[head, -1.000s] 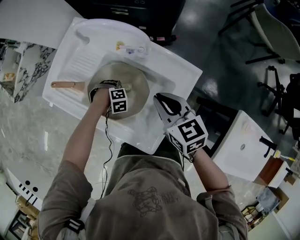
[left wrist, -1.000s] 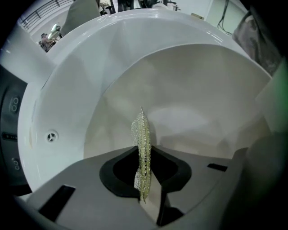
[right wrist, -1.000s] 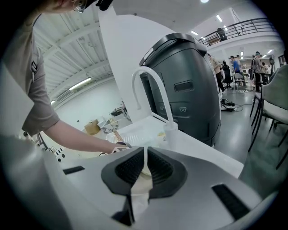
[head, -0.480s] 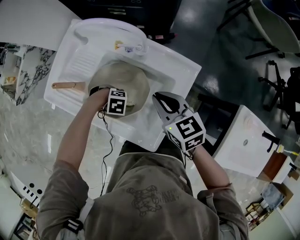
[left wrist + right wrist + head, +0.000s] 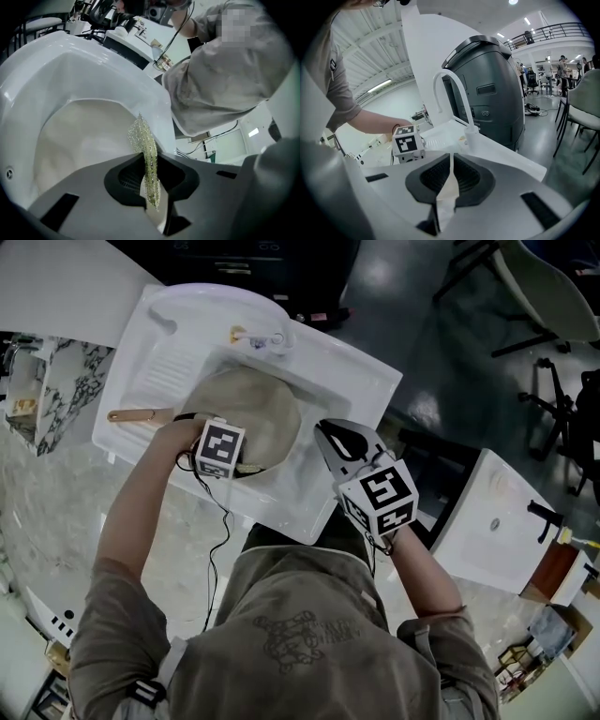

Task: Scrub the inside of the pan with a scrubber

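Clamping the scrubber (image 5: 143, 140), left tongs (image 5: 149, 180) at the pan (image 5: 267, 409) rim; right tongs (image 5: 450, 176) together, empty, near the sink (image 5: 352, 381).

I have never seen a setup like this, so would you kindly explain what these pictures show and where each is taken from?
There is no robot: a person holds a two-jaw gripper in each hand. One picture comes from a camera on the person's head, looking steeply down. The other two come from cameras riding on the grippers, looking along their jaws. Below is a white sink with a pan lying in it, wooden handle sticking out. The left gripper is down at the pan, jaws shut on a glittery yellowish scrubber. The right gripper is held by the sink's edge, jaws together with nothing between them. The cubes with square markers are part of the grippers.
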`<state>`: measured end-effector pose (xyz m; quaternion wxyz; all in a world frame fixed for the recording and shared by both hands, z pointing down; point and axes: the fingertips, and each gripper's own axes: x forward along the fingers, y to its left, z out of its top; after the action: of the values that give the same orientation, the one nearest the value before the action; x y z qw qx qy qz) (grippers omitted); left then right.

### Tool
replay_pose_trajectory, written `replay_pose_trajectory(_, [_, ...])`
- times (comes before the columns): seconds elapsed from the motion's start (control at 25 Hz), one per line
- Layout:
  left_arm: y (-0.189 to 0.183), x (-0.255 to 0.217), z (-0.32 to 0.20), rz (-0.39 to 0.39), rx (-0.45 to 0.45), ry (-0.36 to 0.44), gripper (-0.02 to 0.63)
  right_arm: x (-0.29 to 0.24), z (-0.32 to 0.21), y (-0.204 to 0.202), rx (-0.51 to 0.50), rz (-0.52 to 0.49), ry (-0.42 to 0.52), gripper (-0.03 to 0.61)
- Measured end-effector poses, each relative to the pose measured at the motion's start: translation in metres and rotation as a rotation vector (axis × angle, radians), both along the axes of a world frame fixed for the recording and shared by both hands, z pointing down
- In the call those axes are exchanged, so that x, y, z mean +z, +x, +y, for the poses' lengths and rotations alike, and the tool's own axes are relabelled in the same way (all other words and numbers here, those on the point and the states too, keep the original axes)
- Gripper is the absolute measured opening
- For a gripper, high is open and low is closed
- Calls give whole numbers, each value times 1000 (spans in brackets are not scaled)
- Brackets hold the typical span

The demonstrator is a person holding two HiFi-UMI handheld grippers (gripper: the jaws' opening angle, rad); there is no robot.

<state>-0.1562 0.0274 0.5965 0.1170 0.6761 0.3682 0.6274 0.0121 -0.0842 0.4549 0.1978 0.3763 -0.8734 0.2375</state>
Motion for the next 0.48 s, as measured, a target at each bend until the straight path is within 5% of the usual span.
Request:
replay_pose_trajectory(0.24, [5, -28, -27, 109, 31, 63, 74, 9, 7, -2, -1, 1, -25, 40])
replay_pose_trajectory(0.48, [24, -1, -113, 267, 94, 493, 75, 18, 14, -5, 2, 3, -46, 40])
